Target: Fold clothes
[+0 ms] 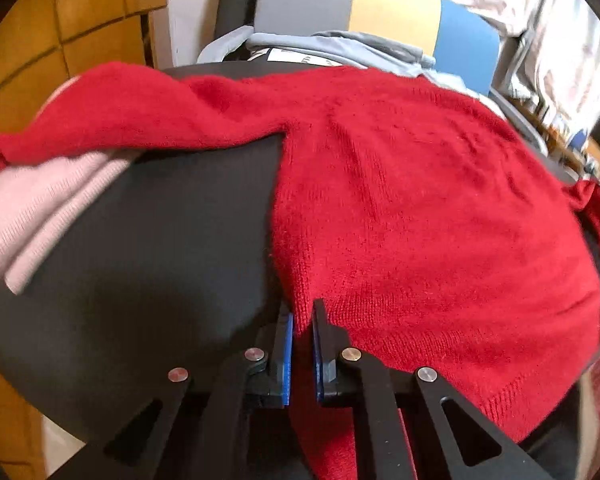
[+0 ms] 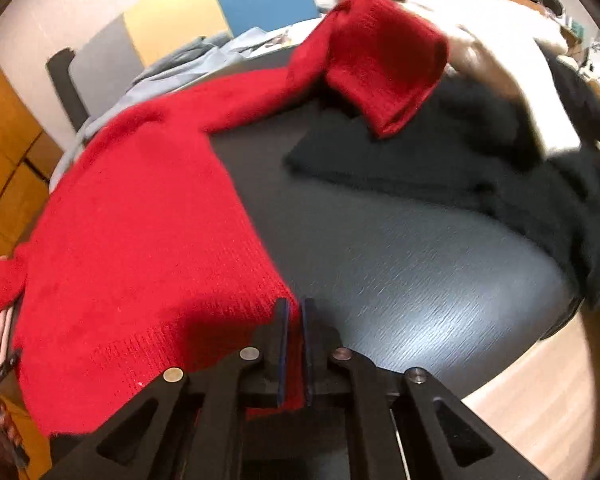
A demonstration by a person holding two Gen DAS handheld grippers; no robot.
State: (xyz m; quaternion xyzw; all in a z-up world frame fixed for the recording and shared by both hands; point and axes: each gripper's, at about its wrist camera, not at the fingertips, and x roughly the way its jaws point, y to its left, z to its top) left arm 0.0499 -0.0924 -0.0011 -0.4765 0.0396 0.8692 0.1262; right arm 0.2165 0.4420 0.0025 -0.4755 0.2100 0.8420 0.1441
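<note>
A red knit sweater (image 1: 412,208) lies spread on a round black table (image 1: 148,240). My left gripper (image 1: 302,320) is shut on the sweater's bottom hem corner, with red fabric between its blue pads. One sleeve (image 1: 112,120) stretches left over a folded pink garment (image 1: 32,220). In the right wrist view the sweater (image 2: 140,240) fills the left side. My right gripper (image 2: 294,312) is shut on the other bottom hem corner. The other sleeve (image 2: 380,68) lies folded back at the far side, over a black garment (image 2: 500,168).
A light blue garment (image 1: 340,46) lies at the table's far edge. A grey, yellow and blue panel (image 1: 396,12) stands behind it. A white cloth (image 2: 512,52) lies at the far right. Wooden floor (image 2: 540,412) shows below the table edge.
</note>
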